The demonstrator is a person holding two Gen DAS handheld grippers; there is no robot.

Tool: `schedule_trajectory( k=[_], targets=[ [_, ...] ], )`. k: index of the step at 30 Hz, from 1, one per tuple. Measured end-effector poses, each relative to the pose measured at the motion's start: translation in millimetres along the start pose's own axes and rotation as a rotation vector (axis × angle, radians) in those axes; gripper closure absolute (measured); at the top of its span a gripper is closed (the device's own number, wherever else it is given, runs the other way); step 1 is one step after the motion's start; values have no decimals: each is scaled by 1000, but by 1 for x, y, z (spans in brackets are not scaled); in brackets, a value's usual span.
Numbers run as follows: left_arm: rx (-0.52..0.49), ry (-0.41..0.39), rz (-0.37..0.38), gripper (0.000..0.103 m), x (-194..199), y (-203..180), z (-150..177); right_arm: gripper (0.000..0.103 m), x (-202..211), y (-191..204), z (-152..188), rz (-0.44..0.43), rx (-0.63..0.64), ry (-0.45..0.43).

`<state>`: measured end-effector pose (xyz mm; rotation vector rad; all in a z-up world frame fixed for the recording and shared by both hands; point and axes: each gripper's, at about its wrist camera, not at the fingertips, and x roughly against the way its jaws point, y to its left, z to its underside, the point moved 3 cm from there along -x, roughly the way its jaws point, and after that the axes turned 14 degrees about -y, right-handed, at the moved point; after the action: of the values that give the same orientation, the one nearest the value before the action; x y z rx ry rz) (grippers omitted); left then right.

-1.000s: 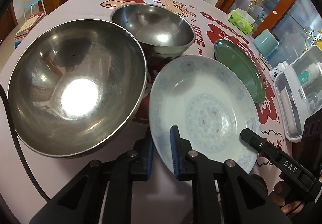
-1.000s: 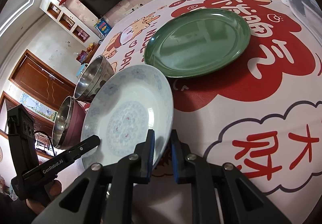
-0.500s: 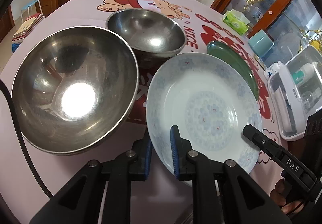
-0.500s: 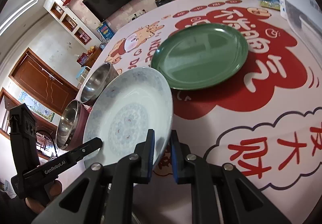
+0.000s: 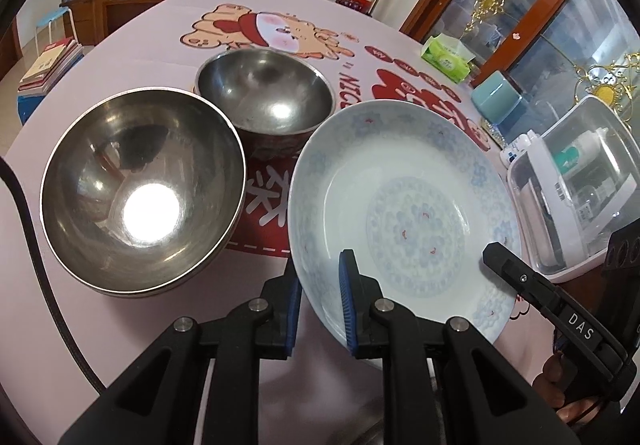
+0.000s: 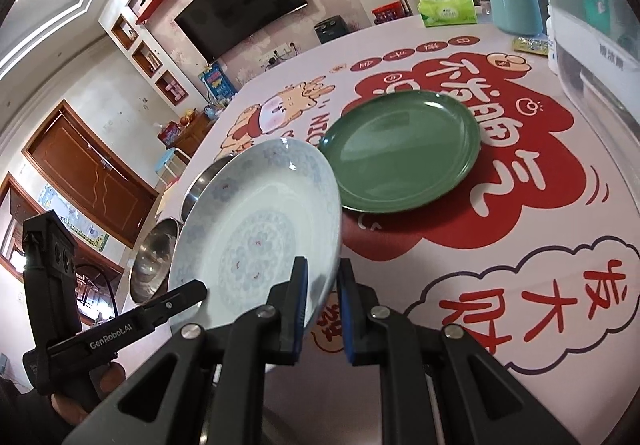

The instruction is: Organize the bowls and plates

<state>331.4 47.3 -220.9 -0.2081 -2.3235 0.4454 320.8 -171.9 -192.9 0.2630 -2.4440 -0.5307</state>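
A white plate with a pale blue pattern [image 5: 408,205] is held off the table by both grippers. My left gripper [image 5: 320,301] is shut on its near left rim. My right gripper [image 6: 322,305] is shut on its near right rim, where the plate [image 6: 256,241] tilts up to the left. A green plate [image 6: 400,157] lies flat on the red print beyond it; the white plate hides it in the left wrist view. A large steel bowl [image 5: 140,185] and a smaller steel bowl [image 5: 266,97] stand at the left.
A clear plastic box [image 5: 576,181] stands at the right table edge. A teal cup [image 6: 514,3] and a green tissue pack [image 6: 446,7] stand at the far right. The steel bowls [image 6: 160,245] sit left of the white plate. Patterned tablecloth [image 6: 540,245] lies bare at the near right.
Both grippers have lifted the white plate higher and tilted it. It now covers the green plate in the left wrist view. The bowls have not moved.
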Motion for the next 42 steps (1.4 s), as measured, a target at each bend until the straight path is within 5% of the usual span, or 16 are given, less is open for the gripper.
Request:
schedule_trajectory(
  k=[24,42],
  targets=[
    [-54,-106,55,88,95,-39,-16,89,87,31,-11,-3,29,-116],
    [-110,-160,116,88,203,-64,14,89,190,55,16,-4,30,-204]
  ],
)
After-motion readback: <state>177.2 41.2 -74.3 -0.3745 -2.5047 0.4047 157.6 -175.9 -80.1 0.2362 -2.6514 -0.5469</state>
